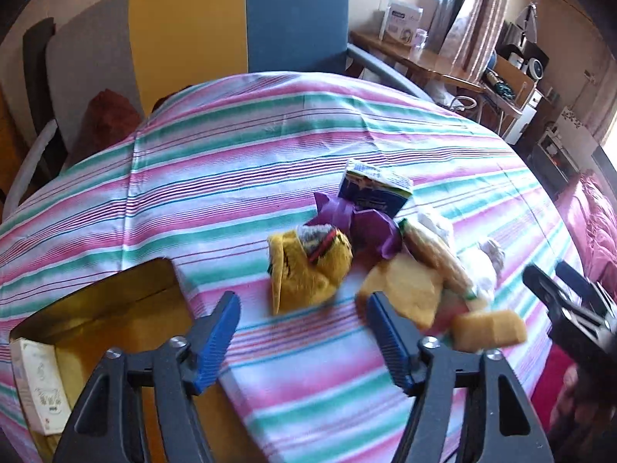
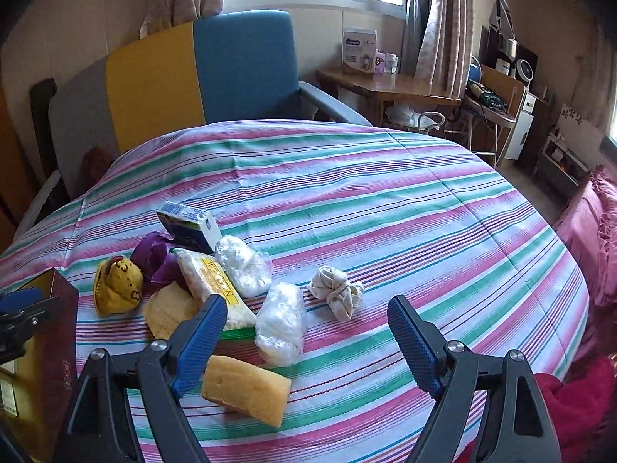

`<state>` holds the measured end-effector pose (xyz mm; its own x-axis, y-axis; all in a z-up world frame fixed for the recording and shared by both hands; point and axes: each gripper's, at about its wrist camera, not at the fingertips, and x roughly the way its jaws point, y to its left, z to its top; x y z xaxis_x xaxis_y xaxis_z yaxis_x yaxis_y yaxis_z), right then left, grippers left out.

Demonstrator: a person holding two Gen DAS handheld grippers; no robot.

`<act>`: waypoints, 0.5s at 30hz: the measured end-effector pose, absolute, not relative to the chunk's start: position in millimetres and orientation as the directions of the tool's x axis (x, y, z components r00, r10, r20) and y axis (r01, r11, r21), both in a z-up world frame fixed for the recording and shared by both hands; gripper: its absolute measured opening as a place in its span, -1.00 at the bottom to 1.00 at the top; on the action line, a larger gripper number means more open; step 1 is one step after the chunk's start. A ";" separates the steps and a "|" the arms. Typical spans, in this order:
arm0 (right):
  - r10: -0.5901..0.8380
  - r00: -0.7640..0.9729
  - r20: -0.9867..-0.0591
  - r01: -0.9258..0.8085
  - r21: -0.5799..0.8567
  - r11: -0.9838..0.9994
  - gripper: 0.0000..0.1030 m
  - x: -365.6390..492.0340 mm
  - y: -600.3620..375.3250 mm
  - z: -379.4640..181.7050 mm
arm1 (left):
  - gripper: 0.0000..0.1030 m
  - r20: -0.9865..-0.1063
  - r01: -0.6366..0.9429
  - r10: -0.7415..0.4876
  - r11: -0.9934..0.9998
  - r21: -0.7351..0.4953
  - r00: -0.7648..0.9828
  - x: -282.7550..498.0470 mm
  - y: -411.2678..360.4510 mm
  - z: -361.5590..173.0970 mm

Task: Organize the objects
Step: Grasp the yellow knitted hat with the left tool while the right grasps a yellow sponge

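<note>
From the left wrist, the left claw [image 1: 302,332] gapes wide with nothing in it, above the striped cloth [image 1: 270,146] of the bench. Ahead lies a yellow pouch [image 1: 308,266], and an open box [image 1: 115,308] sits at its left. The pile is crowded, so closing there could snag the purple wrapper [image 1: 362,223] too.

From the right wrist, the right claw [image 2: 306,332] is also spread and empty. Just below it lie a yellow sponge [image 2: 246,389], two soft plastic-wrapped bundles [image 2: 279,320] and a knotted cloth [image 2: 339,289]. The slick wrapping may slip.
</note>
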<state>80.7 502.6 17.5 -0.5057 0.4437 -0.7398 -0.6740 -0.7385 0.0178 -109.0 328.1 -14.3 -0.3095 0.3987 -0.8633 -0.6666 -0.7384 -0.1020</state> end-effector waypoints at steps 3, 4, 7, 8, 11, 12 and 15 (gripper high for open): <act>0.431 -0.505 -0.748 -0.676 0.033 -0.736 0.73 80.9 505.8 14.8 | 0.59 -0.871 -0.657 0.380 -0.748 -0.092 -0.311 -120.9 340.8 -25.4; 0.427 -0.504 -0.751 -0.678 0.038 -0.734 0.73 81.2 507.0 14.4 | 0.59 -0.877 -0.658 0.371 -0.748 -0.087 -0.306 -124.5 345.9 -29.7; 0.415 -0.506 -0.756 -0.684 0.059 -0.727 0.74 82.5 510.7 13.2 | 0.63 -0.880 -0.660 0.360 -0.747 -0.074 -0.309 -132.5 358.3 -38.8; 0.415 -0.506 -0.756 -0.687 0.062 -0.724 0.74 82.9 511.7 13.3 | 0.63 -0.883 -0.659 0.353 -0.749 -0.068 -0.309 -135.0 361.9 -42.0; 0.419 -0.509 -0.752 -0.697 0.075 -0.713 0.74 84.9 515.2 14.5 | 0.56 -0.898 -0.633 0.336 -0.769 -0.088 -0.283 -149.0 368.5 -57.8; 0.422 -0.512 -0.748 -0.702 0.082 -0.707 0.74 86.2 516.9 15.4 | 0.22 -0.901 -0.628 0.342 -0.771 -0.107 -0.266 -152.0 369.5 -62.3; 0.435 -0.513 -0.740 -0.724 0.101 -0.682 0.74 90.5 524.3 17.4 | -0.10 -0.898 -0.617 0.371 -0.772 -0.156 -0.237 -151.7 368.0 -64.5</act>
